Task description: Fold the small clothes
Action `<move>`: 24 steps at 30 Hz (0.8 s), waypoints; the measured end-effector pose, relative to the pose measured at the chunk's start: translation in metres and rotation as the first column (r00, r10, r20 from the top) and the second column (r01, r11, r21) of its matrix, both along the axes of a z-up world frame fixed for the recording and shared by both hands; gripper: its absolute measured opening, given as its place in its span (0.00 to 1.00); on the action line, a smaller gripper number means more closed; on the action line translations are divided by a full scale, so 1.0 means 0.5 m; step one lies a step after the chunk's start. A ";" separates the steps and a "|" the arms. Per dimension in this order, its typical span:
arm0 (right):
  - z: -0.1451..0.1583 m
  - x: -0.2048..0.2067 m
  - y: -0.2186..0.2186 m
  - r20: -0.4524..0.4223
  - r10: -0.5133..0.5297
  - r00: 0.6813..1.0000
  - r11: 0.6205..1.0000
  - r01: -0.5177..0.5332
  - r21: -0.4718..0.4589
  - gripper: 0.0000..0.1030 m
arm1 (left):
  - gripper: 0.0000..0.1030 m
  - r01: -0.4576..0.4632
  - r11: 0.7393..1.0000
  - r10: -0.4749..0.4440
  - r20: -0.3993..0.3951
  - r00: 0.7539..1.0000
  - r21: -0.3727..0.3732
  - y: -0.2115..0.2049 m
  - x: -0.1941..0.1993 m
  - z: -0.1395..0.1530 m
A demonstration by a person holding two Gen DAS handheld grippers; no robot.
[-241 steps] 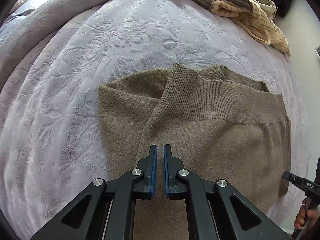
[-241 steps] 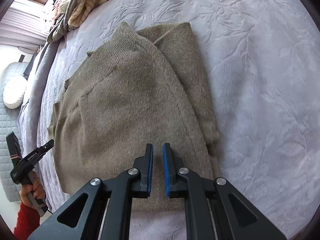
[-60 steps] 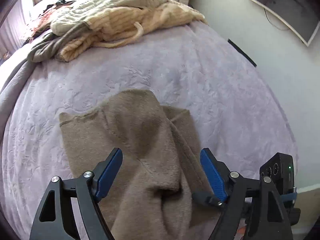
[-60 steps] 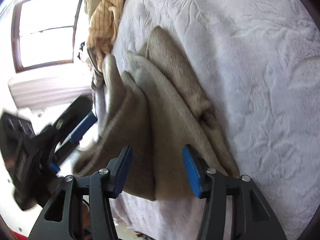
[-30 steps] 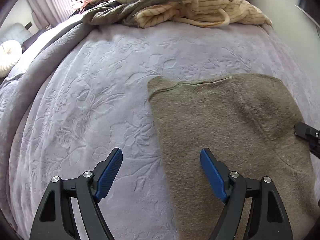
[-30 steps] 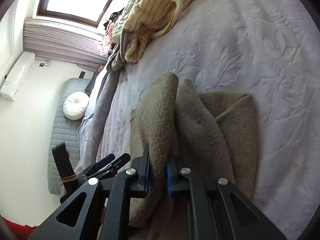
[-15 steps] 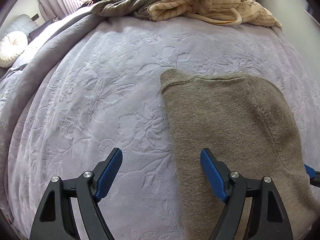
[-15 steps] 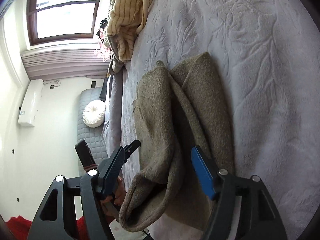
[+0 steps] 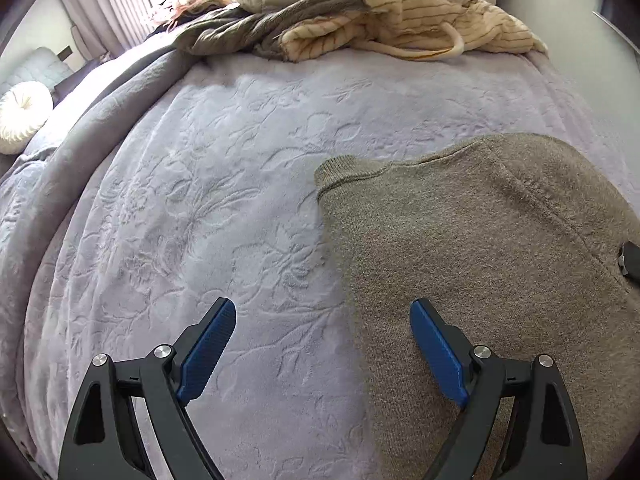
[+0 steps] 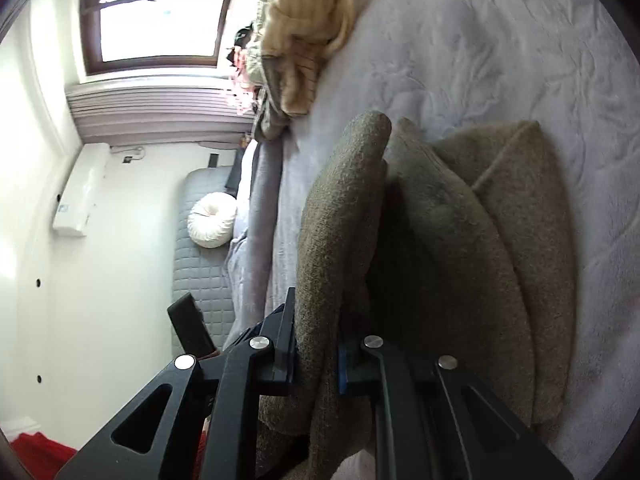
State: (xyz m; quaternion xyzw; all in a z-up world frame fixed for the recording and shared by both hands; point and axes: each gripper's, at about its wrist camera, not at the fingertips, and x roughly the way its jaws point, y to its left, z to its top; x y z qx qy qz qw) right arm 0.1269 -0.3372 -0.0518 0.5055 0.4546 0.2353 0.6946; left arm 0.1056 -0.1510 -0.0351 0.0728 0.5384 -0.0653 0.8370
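A pale lilac embossed bedspread (image 9: 240, 184) is covering the bed. The folded brown sweater (image 9: 500, 260) is lying on it at the right of the left wrist frame. The right gripper (image 10: 316, 354), its jaws having just been closing, is pinching a raised fold of the sweater. The left gripper (image 9: 322, 344) is hovering over the sweater's left edge, jaws having just been opening wide, gripping nothing. Heaped clothes (image 9: 380, 20) are lying at the top.

Left hand-held gripper (image 9: 322, 344) just widened, empty; right hand-held gripper (image 10: 316, 344) just closed, pinching cloth.

You see a lilac embossed blanket (image 9: 248, 208) on the bed, a clothes pile (image 9: 400, 20) at its far edge, a round white cushion (image 10: 212, 220), and a window (image 10: 160, 12).
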 end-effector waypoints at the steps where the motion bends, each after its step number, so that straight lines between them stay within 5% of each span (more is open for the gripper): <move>1: -0.001 -0.007 -0.011 0.003 -0.014 1.000 1.000 0.014 -0.001 0.15 | 0.87 0.021 1.000 -0.021 0.005 1.000 -0.001 -0.013 0.000 0.000; 5: -0.066 -0.027 -0.061 -0.092 -0.090 0.992 0.994 0.084 -0.071 0.15 | 0.88 0.078 0.997 -0.077 -0.031 0.997 0.026 -0.065 0.004 -0.054; 7: -0.131 -0.031 -0.070 -0.214 -0.088 0.973 0.985 0.052 -0.166 0.15 | 0.99 0.055 0.998 -0.053 -0.044 0.998 0.035 -0.070 0.002 -0.085; 9: -0.156 -0.045 -0.079 -0.229 -0.103 0.968 0.990 0.077 -0.122 0.16 | 1.00 0.017 1.000 -0.017 -0.063 0.998 -0.011 -0.052 0.007 -0.093; 12: -0.134 -0.062 -0.085 -0.243 -0.123 0.962 0.985 0.089 -0.147 0.27 | 1.00 0.007 0.999 -0.011 -0.089 0.996 -0.048 -0.034 0.013 -0.092; 15: -0.083 -0.096 -0.094 -0.229 -0.143 0.963 0.967 0.087 -0.238 0.49 | 1.00 0.032 0.999 -0.034 -0.089 0.995 -0.033 -0.035 0.017 -0.090; 20: 0.034 -0.168 -0.093 -0.071 -0.067 0.995 0.976 0.051 -0.213 0.50 | 1.00 0.034 0.999 -0.037 -0.091 0.995 -0.039 -0.033 0.018 -0.089; 23: 0.041 -0.172 -0.045 -0.092 0.060 0.994 0.957 -0.084 -0.278 0.50 | 1.00 0.023 0.999 -0.028 -0.113 0.993 -0.049 -0.023 0.021 -0.085; 24: 0.032 -0.170 -0.026 -0.123 0.096 0.988 0.937 -0.132 -0.324 0.42 | 1.00 0.032 0.998 -0.037 -0.113 0.993 -0.046 -0.023 0.019 -0.077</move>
